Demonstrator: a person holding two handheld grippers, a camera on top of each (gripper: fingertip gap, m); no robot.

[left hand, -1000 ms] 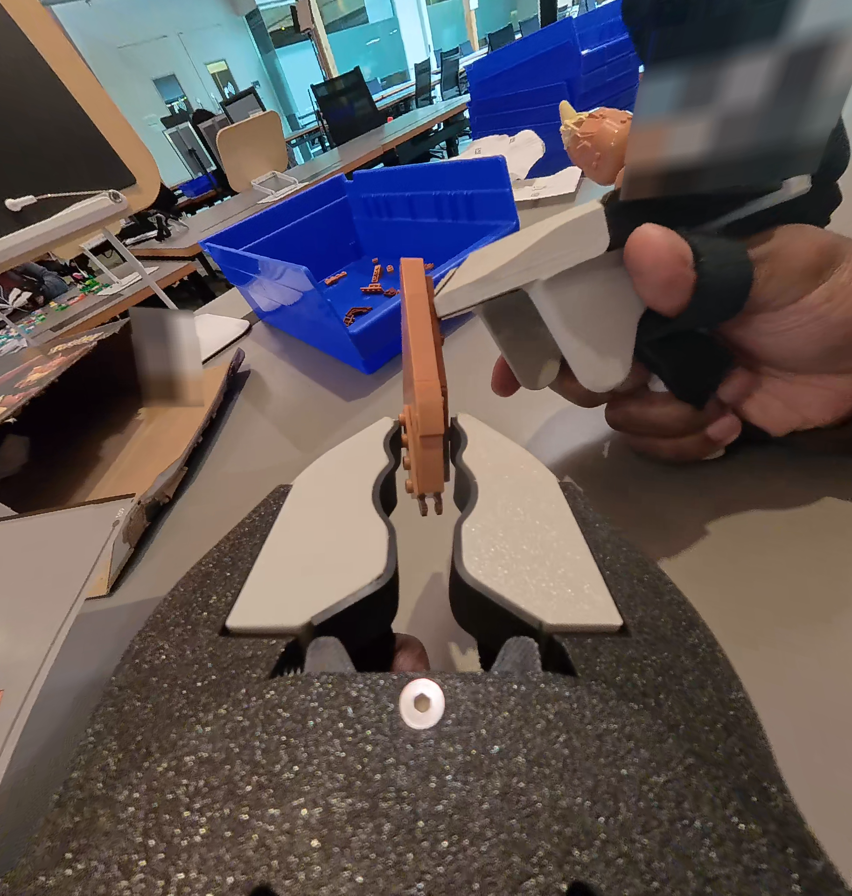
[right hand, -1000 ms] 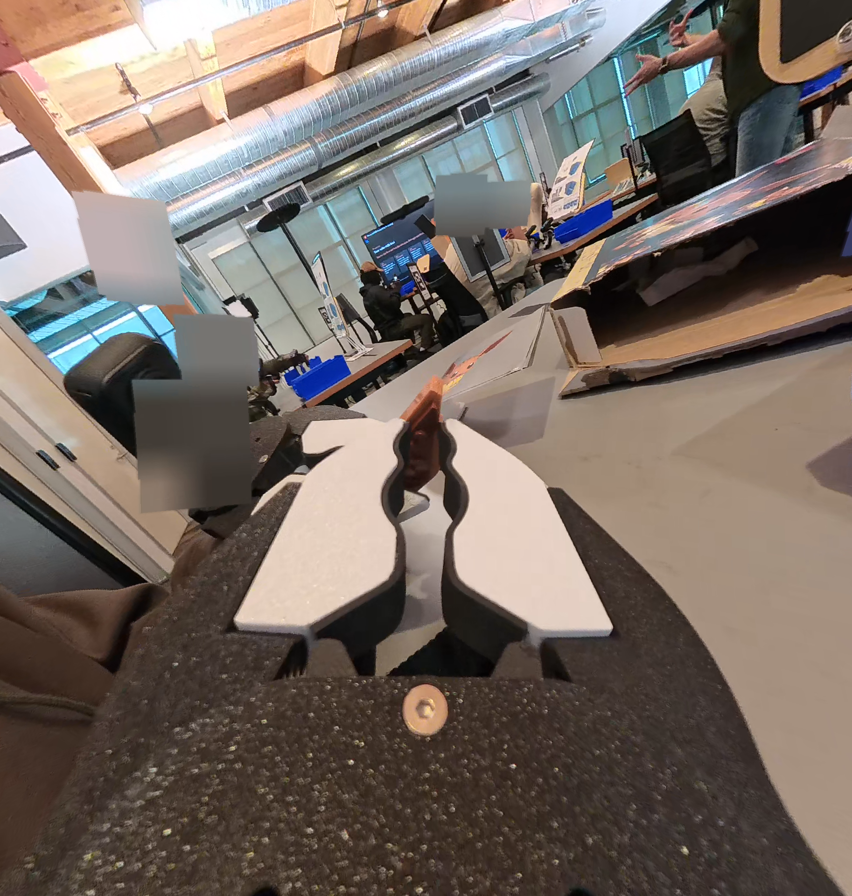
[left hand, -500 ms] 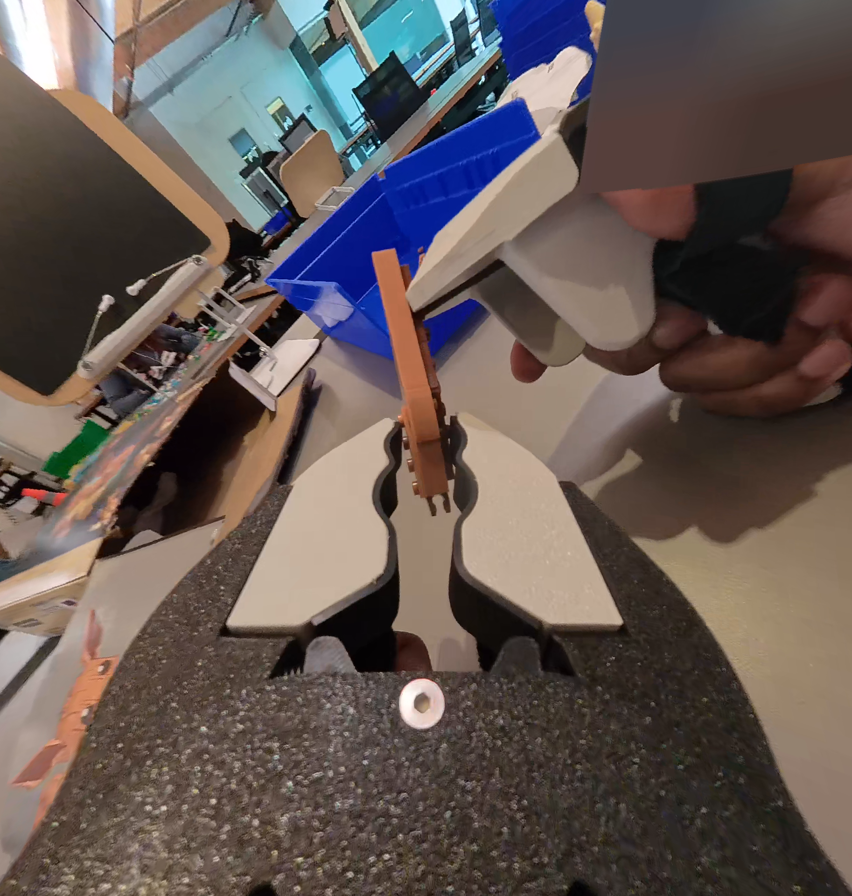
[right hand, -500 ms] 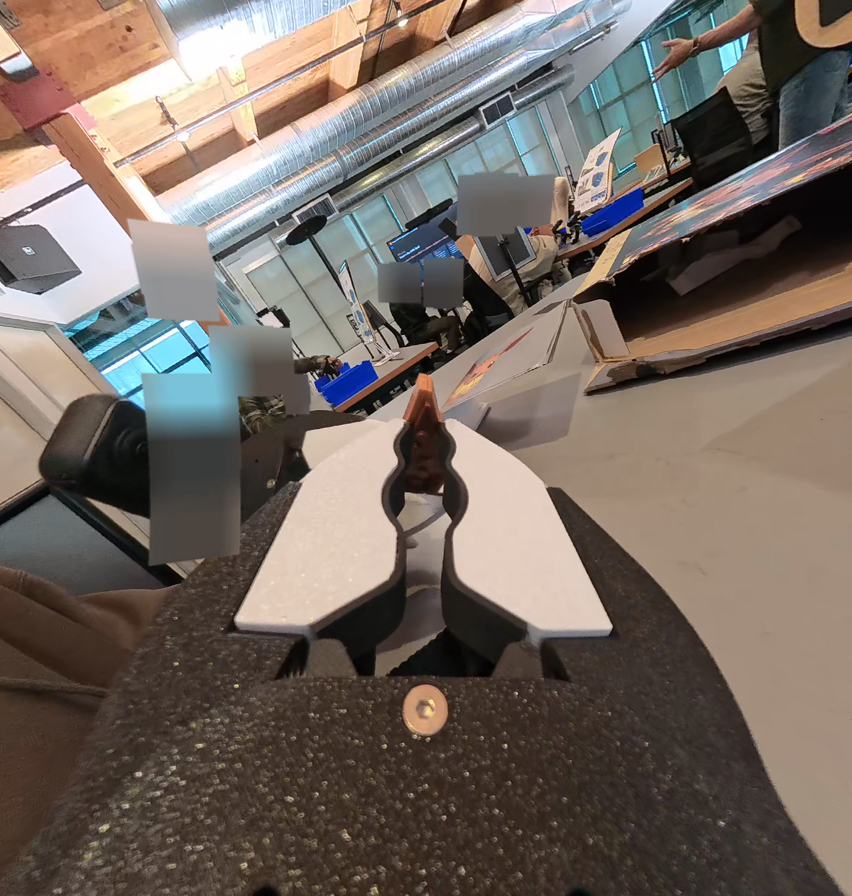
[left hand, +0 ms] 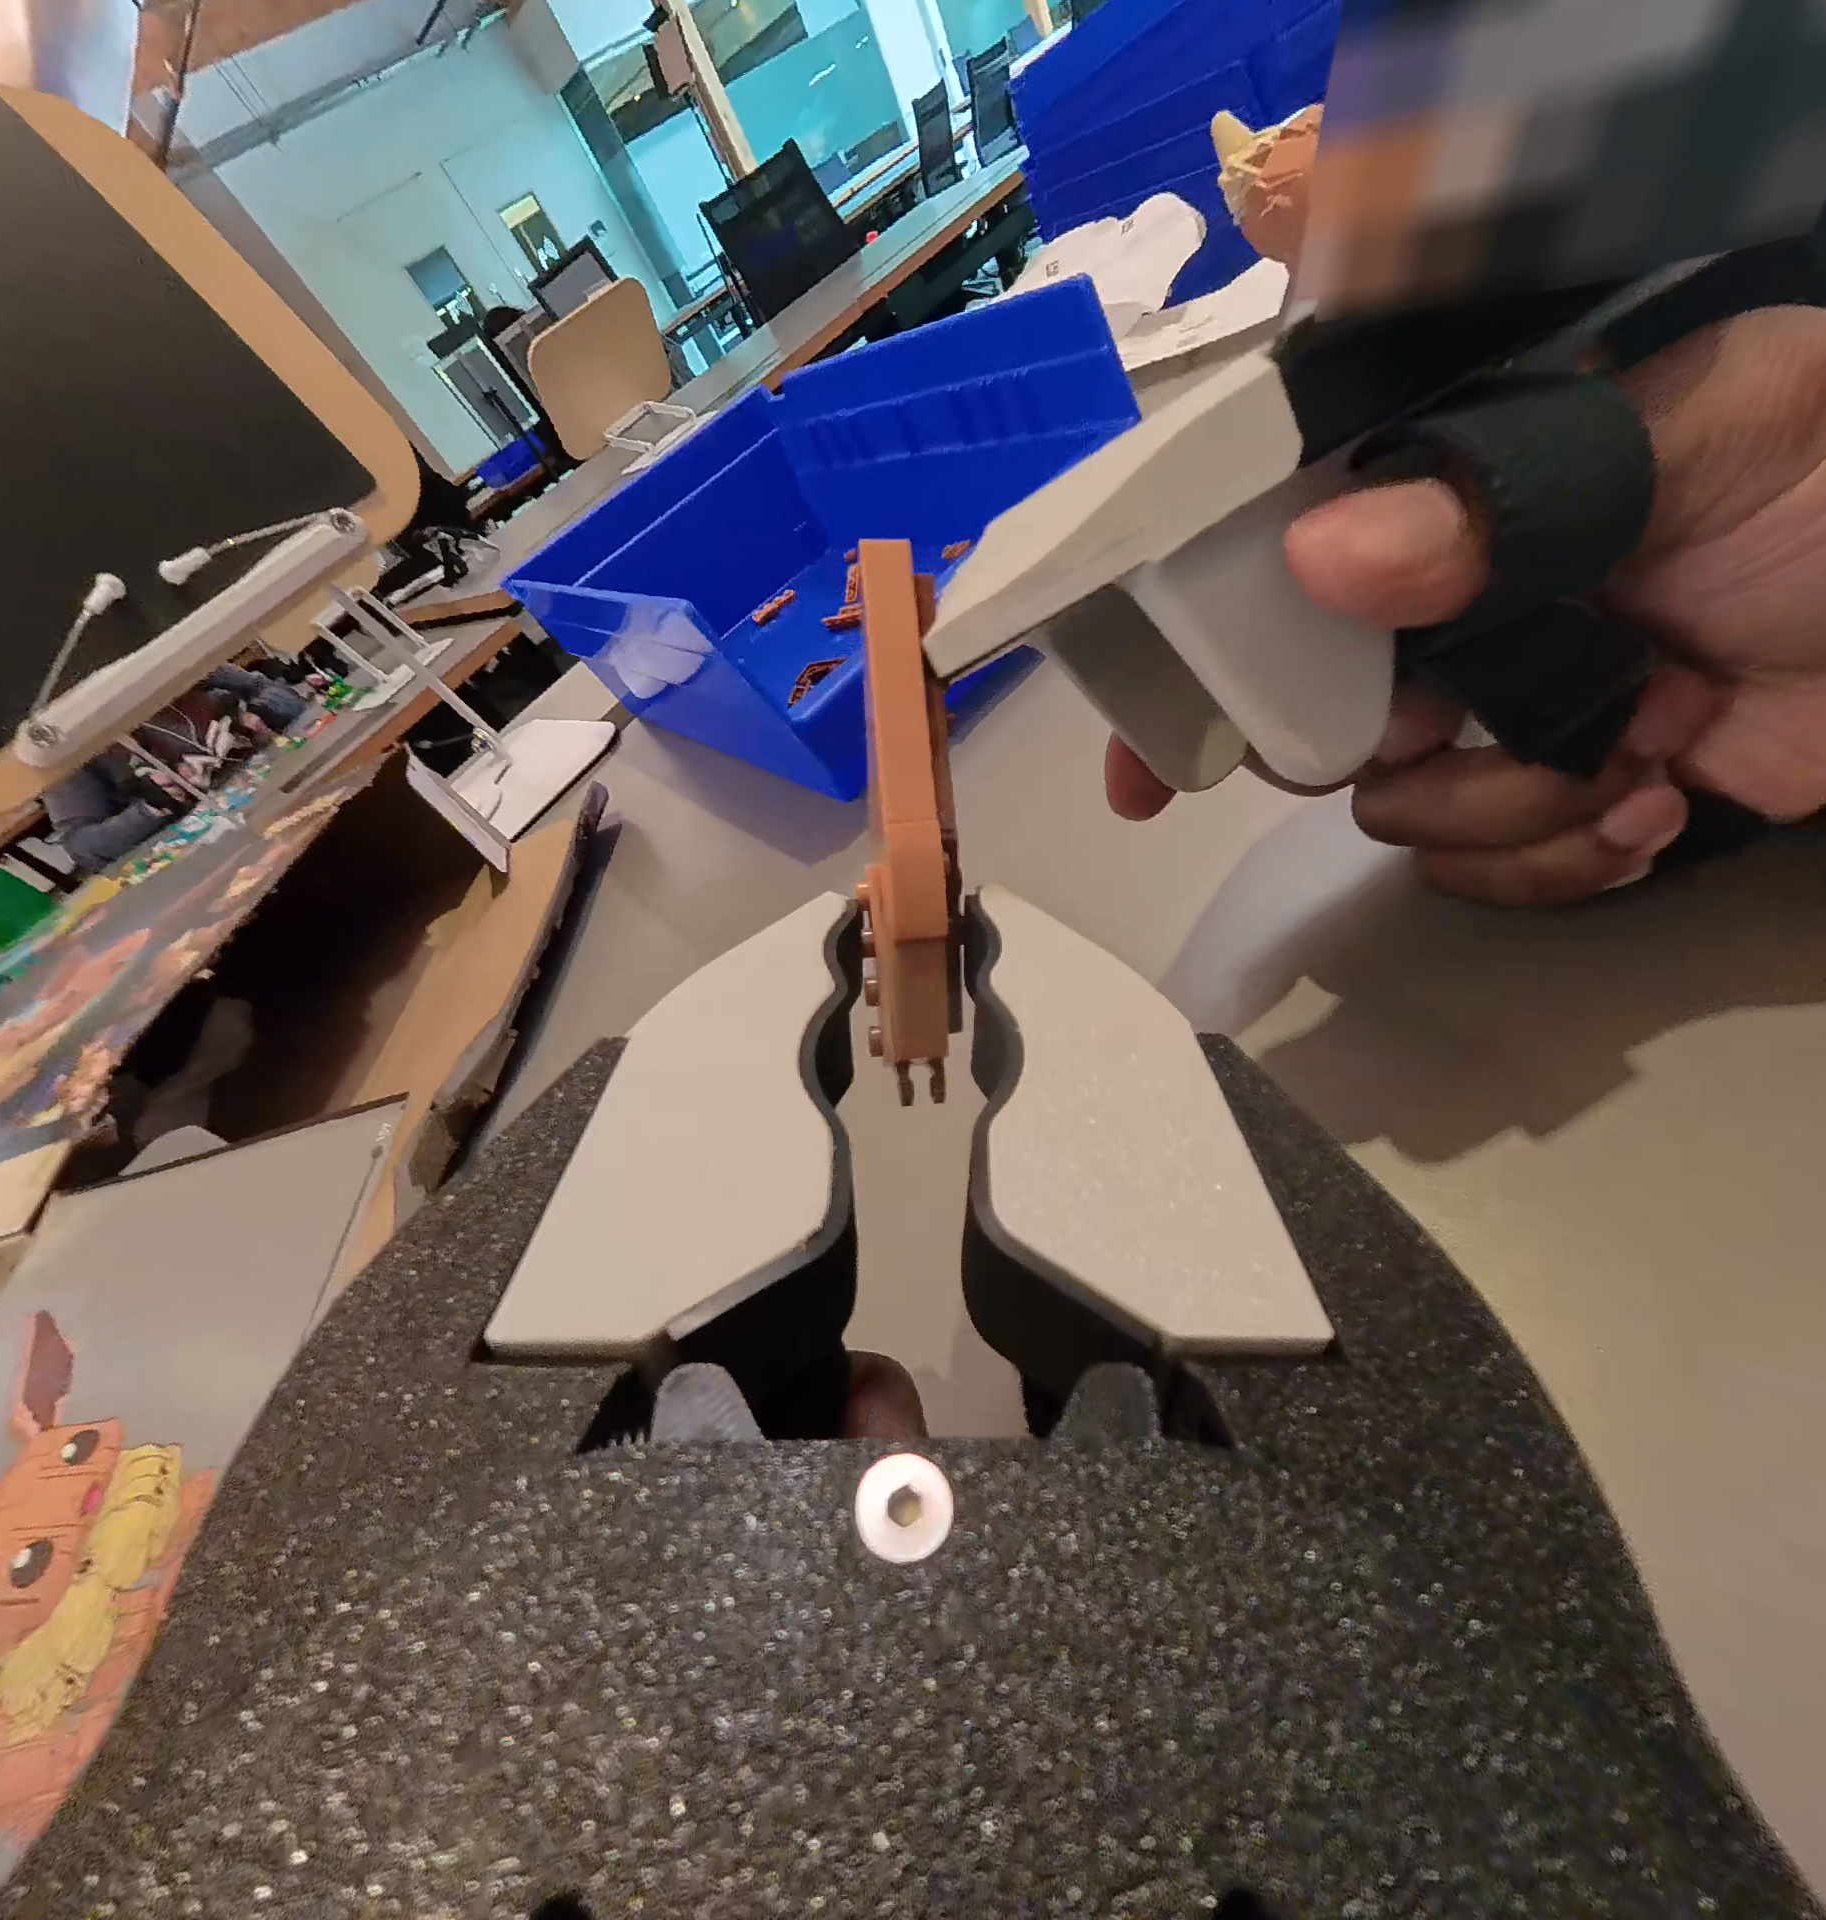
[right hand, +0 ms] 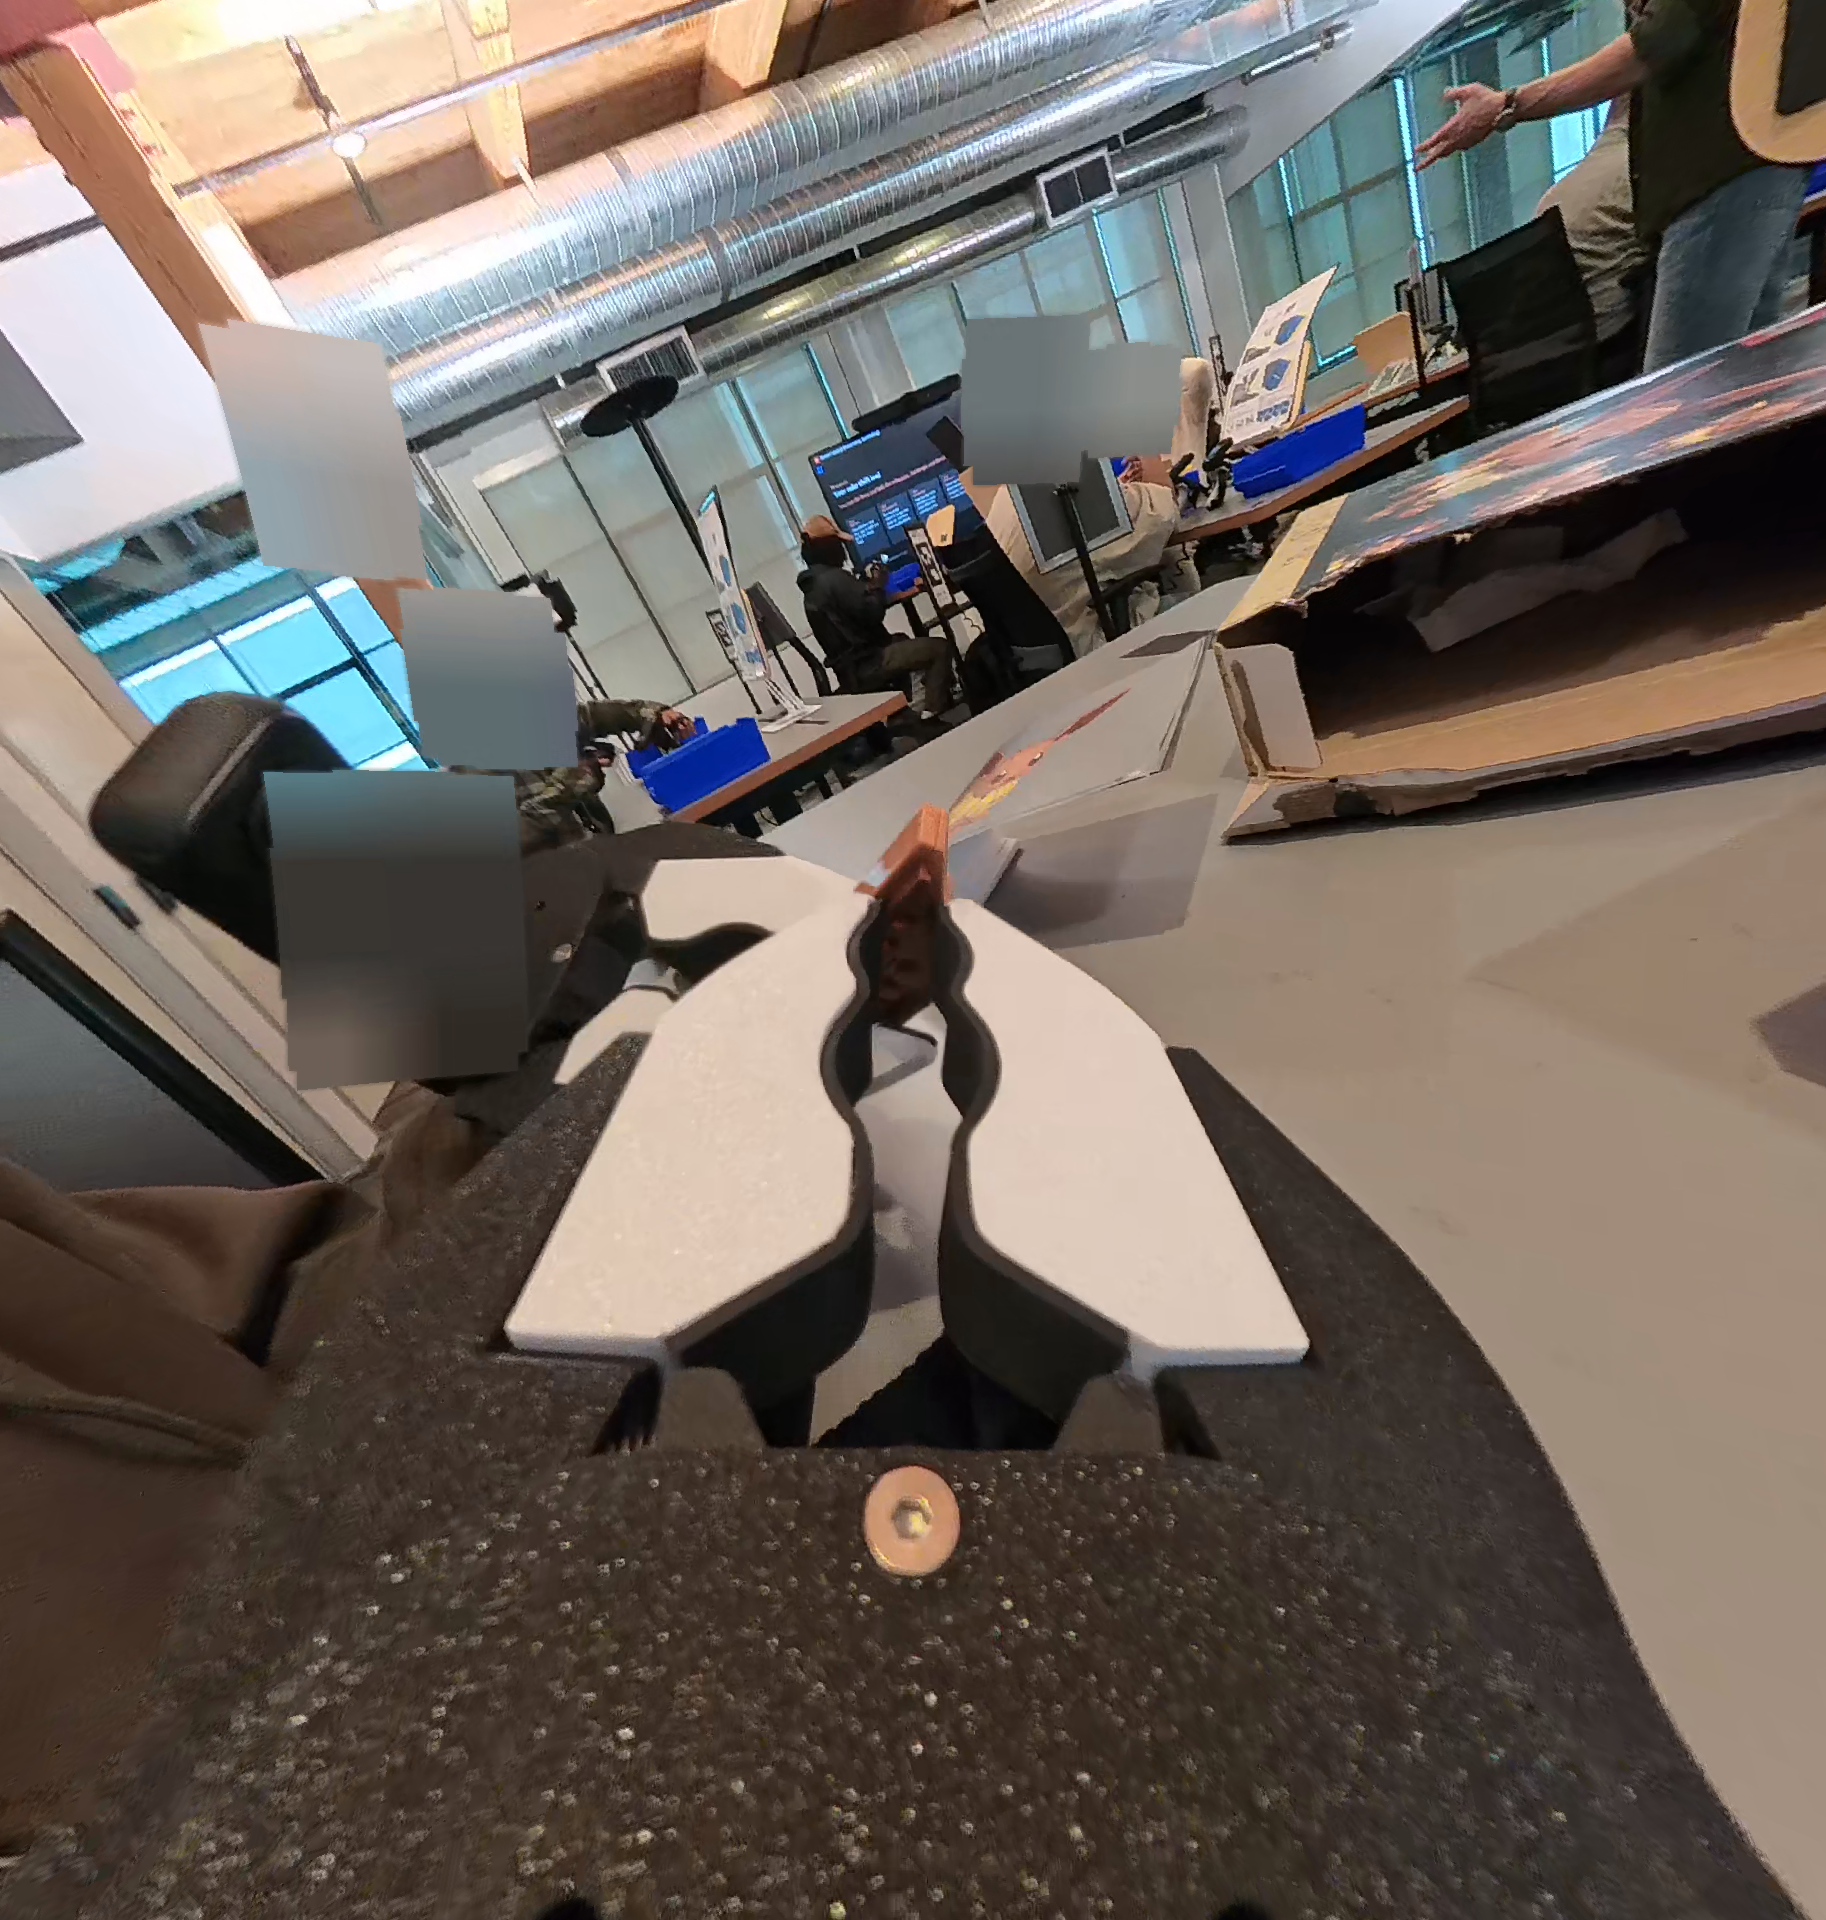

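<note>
Two grippers: both yours, both on one brown brick strip [left hand: 904, 748].
Left gripper [left hand: 909, 940]: your fingers clamp the strip's near end, pads pressing both faces; it stands upright above the grey table [left hand: 1511, 1195].
Right gripper [right hand: 909, 935]: your fingers pinch the strip's far end from the right.
Hand [left hand: 1636, 644]: your gloved hand wraps the right handle, level with the strip's top.
Nearby: blue bin [left hand: 784, 582] with loose brown pieces lies beyond; torn cardboard box [left hand: 389, 935] left.

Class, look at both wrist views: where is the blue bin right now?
In the left wrist view the blue bin sits on the grey table, beyond the brown brick piece in the left claw, right of the cardboard box.
</note>
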